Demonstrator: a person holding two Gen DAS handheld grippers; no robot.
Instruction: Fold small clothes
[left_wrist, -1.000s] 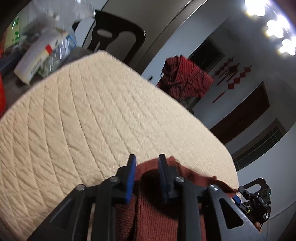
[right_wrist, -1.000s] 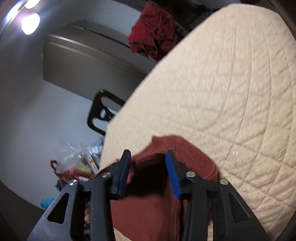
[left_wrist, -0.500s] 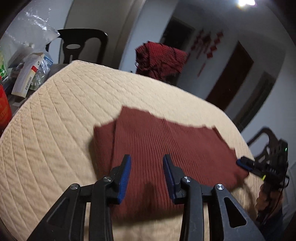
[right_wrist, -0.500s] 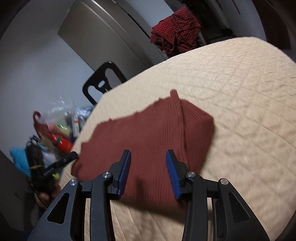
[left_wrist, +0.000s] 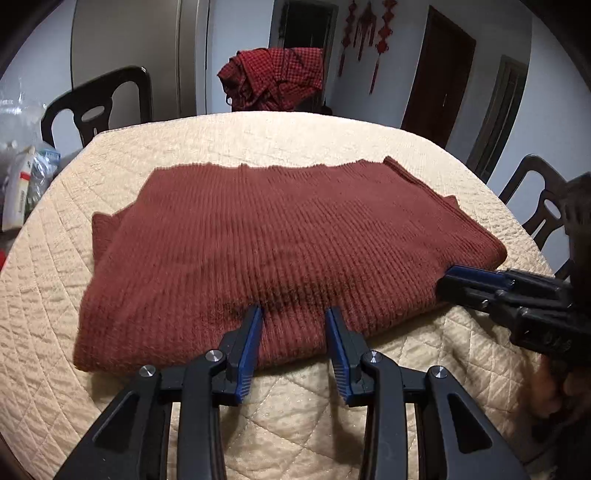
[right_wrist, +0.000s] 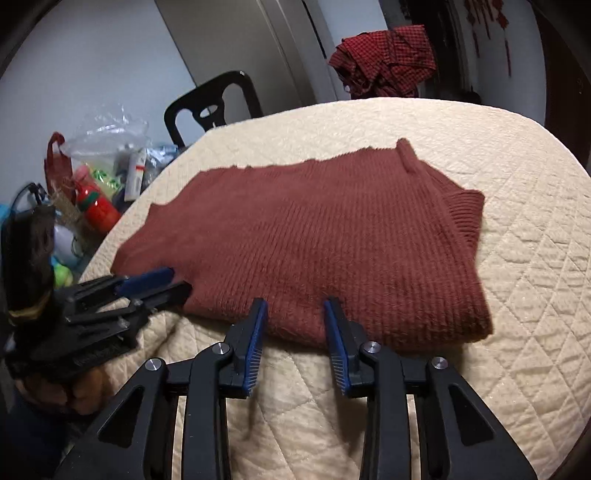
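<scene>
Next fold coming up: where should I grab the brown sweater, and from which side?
Probably the near folded edge of the brown sweater, approached from the table's near side. It lies flat on the quilted cover, and both the left gripper and right gripper already face that edge, open.

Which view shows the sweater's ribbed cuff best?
The right wrist view: the cuff on the sweater lies in plain sight at its right edge, ribs clear. The left wrist view shows only a small fold there.

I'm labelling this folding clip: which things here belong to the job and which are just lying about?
Job: rust knit sweater, left hand-held gripper, right hand-held gripper, quilted table cover.

Lying about: red checked garment, black chair, bagged clutter.
</scene>
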